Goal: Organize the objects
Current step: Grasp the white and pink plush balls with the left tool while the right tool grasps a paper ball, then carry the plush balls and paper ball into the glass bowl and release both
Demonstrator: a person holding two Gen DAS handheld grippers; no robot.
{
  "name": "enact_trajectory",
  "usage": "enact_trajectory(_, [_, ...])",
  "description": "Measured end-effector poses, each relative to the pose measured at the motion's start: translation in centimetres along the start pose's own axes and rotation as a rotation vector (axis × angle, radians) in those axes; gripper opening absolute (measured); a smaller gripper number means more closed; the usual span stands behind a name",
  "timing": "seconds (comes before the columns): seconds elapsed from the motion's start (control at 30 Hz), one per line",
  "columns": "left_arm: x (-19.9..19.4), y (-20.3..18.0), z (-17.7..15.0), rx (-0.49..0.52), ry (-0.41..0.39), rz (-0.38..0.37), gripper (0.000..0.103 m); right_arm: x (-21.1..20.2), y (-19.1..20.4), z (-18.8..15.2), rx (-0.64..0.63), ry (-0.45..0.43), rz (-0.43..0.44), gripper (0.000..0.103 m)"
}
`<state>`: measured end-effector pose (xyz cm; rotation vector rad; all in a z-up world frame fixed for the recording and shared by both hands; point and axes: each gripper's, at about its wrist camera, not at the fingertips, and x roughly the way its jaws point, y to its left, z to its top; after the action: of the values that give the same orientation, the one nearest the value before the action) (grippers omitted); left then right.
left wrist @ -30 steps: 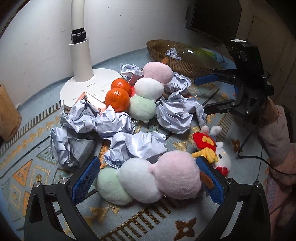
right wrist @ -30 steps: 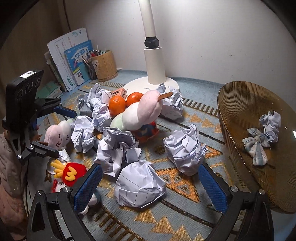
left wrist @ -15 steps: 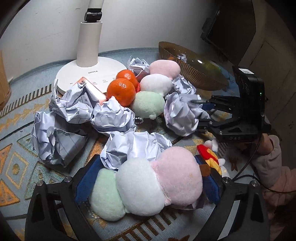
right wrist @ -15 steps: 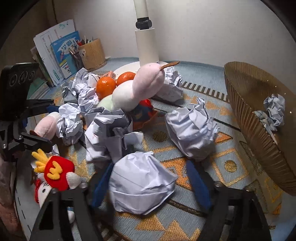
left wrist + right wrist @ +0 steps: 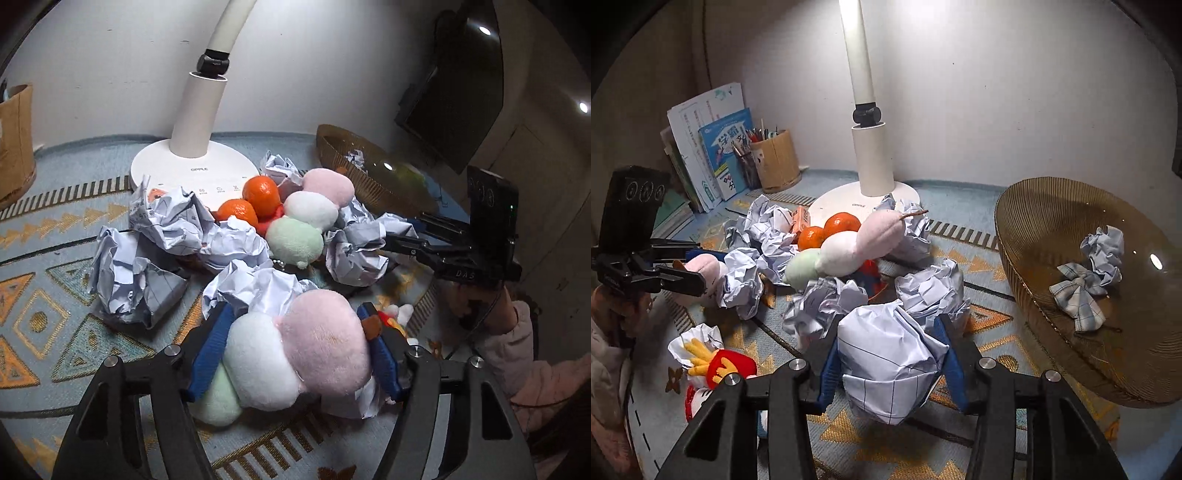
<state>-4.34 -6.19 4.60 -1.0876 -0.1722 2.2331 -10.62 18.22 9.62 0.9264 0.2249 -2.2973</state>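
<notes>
My left gripper [image 5: 295,350] is low in the left wrist view. Its jaws are closing, and both blue pads press a plush dango skewer [image 5: 295,354] of green, white and pink balls. My right gripper [image 5: 890,362] is shut on a crumpled paper ball [image 5: 886,354] just above the rug. A second plush dango [image 5: 842,247] leans on two oranges [image 5: 827,229] amid several more paper balls. From the left wrist view, the right gripper [image 5: 402,236] holds its paper ball [image 5: 354,254] at the right.
A brown ribbed bowl [image 5: 1034,221] at the right holds a paper ball and a checked bow. A white lamp base [image 5: 192,166] stands behind the pile. A fries plush toy [image 5: 716,362] lies at the near left. Books and a pen holder [image 5: 775,158] stand at the back left.
Both grippers went from wide open to closed: the left onto the plush dango, the right onto the paper ball. The left view has rolled, and the right paper ball sits slightly higher.
</notes>
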Motion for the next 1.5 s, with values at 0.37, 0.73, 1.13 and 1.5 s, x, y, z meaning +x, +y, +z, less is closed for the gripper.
enact_trajectory(0.37, [0.6, -1.0, -0.8, -0.06, -0.068, 0.014, 0.061, -1.2, 0.8, 0.6, -0.046, -0.05, -0.039, 0.047])
enact_trajectory(0.73, [-5.2, -0.2, 0.2, -0.178, -0.326, 0.071, 0.061, -3.7, 0.0, 1.3, -0.002, -0.146, -0.018, 0.047])
enact_trajectory(1.13, [-3.8, -3.6, 3.0, -0.043, -0.296, 0.335, 0.061, -4.3, -0.9, 1.7, 0.041, -0.184, 0.037, 0.047])
enact_trajectory(1.5, [-1.0, -9.7, 11.0, 0.118, -0.324, 0.325, 0.061, -11.5, -5.9, 7.4, 0.089, -0.339, -0.037, 0.047])
